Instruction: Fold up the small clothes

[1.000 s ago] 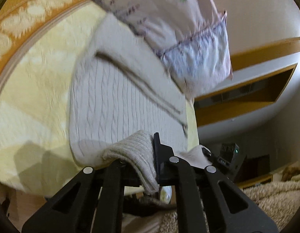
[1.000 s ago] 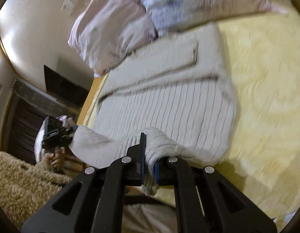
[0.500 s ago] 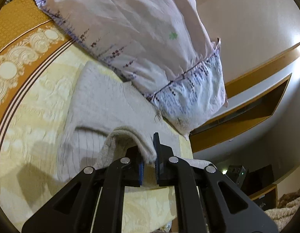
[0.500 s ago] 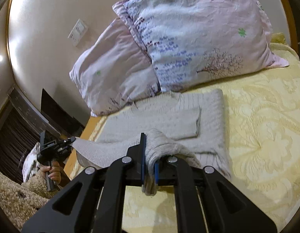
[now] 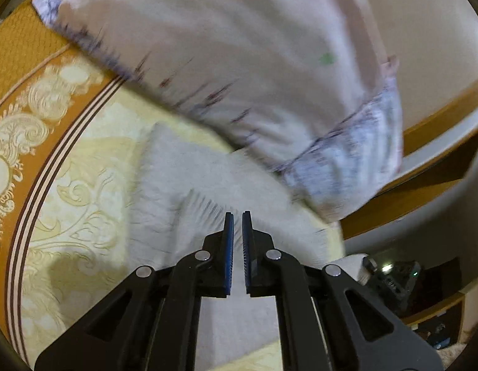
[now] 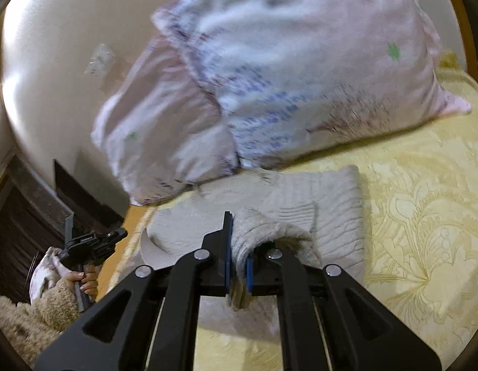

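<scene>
Yellow bedspread [image 6: 424, 232] below pillows [image 6: 285, 77] — left tongs [image 5: 237, 216] closed, empty; right tongs [image 6: 239, 238] clamping sweater [image 6: 331, 204]

Grey cable-knit sweater [image 6: 328, 194], yellow damask bedspread [image 6: 424, 216]

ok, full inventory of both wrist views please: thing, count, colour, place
sweater: 1, pale grey knit, on the bed below the pillows, lower part doubled up over itself
pillows: 2, pale pink with purple print, overlapping at the head of the bed
bedspread: 1, yellow with scroll pattern and orange border, under the sweater
wall switch plate: 1, white, on the wall left of the pillows
left gripper: black, blue pads, jaws shut with nothing between them, over the sweater
right gripper: black, jaws shut on a fold of the sweater
hand: 1, fuzzy tan sleeve, holds the left gripper's handle off the bed's edge
</scene>
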### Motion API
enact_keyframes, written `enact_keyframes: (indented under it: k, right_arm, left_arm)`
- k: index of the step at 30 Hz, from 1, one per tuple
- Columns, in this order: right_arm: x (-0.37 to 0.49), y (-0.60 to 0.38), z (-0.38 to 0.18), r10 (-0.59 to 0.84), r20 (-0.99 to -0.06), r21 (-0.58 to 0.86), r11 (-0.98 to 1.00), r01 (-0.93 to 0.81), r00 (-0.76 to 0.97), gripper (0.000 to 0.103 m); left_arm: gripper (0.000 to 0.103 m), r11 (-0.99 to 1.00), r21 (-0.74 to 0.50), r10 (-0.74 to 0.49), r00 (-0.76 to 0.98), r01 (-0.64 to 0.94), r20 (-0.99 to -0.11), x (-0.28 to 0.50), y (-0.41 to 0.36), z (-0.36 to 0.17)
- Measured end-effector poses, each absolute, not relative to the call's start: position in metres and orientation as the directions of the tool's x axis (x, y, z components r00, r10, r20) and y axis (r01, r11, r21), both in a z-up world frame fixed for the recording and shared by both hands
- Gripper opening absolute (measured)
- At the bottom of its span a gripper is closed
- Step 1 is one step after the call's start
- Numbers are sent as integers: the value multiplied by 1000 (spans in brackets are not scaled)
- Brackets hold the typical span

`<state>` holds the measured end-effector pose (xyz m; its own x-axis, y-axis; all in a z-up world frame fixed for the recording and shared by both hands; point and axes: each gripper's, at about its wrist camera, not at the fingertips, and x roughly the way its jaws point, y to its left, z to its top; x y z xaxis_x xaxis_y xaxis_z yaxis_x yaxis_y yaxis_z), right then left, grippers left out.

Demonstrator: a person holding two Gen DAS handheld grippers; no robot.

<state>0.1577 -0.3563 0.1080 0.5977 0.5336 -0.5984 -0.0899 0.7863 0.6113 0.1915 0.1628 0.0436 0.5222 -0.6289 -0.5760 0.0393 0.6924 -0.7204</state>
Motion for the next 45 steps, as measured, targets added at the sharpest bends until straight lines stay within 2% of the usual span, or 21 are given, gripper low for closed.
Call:
enact_keyframes:
  k: [2, 7, 9, 11, 12, 19, 21, 22, 23, 24, 25, 26, 30, 37, 38, 40, 45]
  right_arm:
    - [168, -355, 94, 526, -632, 609, 791, -55, 569, 6]
    - [174, -351, 88, 544, -634, 618, 783, -62, 550, 7]
    - [176, -352, 86, 546, -635, 622, 781, -58, 546, 7]
    - [178, -353, 84, 551, -634, 631, 774, -50, 542, 7]
    - [178, -353, 84, 552, -635, 632, 774, -48, 541, 7]
    - [178, -356, 83, 560, -633, 643, 764, -39, 535, 7]
    - [179, -355, 82, 563, -633, 645, 763, -42, 531, 7]
    - [180, -355, 82, 564, -635, 645, 763, -40, 529, 7]
    - [181, -355, 81, 565, -637, 645, 763, -38, 525, 7]
    - [182, -355, 80, 564, -639, 645, 763, -35, 523, 7]
    - [184, -354, 79, 565, -640, 646, 763, -34, 521, 7]
    - [184, -354, 79, 566, -640, 647, 762, -34, 520, 7]
    - [186, -354, 77, 568, -643, 647, 762, -32, 515, 7]
    - [189, -355, 72, 570, -647, 652, 758, -21, 506, 7]
    - [189, -355, 72, 568, -648, 650, 760, -20, 508, 7]
    - [190, -356, 74, 568, -637, 655, 755, -21, 521, 7]
    - [194, -359, 89, 569, -598, 669, 742, -40, 565, 6]
  left_arm:
    - [5, 728, -686, -613, 471, 24, -634, 198, 157, 34]
    - [7, 827, -558, -531, 413, 65, -739, 205, 148, 30]
    - [8, 840, -537, -519, 390, 72, -760, 211, 147, 26]
    - [19, 845, -527, -520, 374, 93, -768, 216, 143, 24]
    - [20, 847, -521, -519, 373, 104, -769, 218, 140, 24]
    - [22, 883, -451, -466, 368, 131, -805, 228, 128, 30]
    - [53, 904, -399, -426, 386, 153, -818, 226, 128, 38]
    - [79, 919, -361, -393, 399, 157, -828, 226, 128, 40]
    - [81, 928, -330, -373, 414, 172, -830, 225, 128, 43]
    - [81, 922, -345, -388, 408, 179, -826, 226, 129, 43]
    - [75, 910, -374, -414, 398, 179, -819, 227, 131, 41]
    - [63, 898, -404, -440, 391, 176, -808, 228, 132, 40]
    - [46, 881, -435, -474, 364, 187, -802, 230, 126, 32]
    - [42, 878, -451, -478, 333, 159, -813, 229, 126, 24]
    - [26, 877, -453, -479, 336, 159, -811, 228, 126, 24]
    - [7, 875, -455, -483, 358, 165, -799, 226, 127, 29]
    - [6, 858, -485, -506, 447, 170, -737, 227, 133, 59]
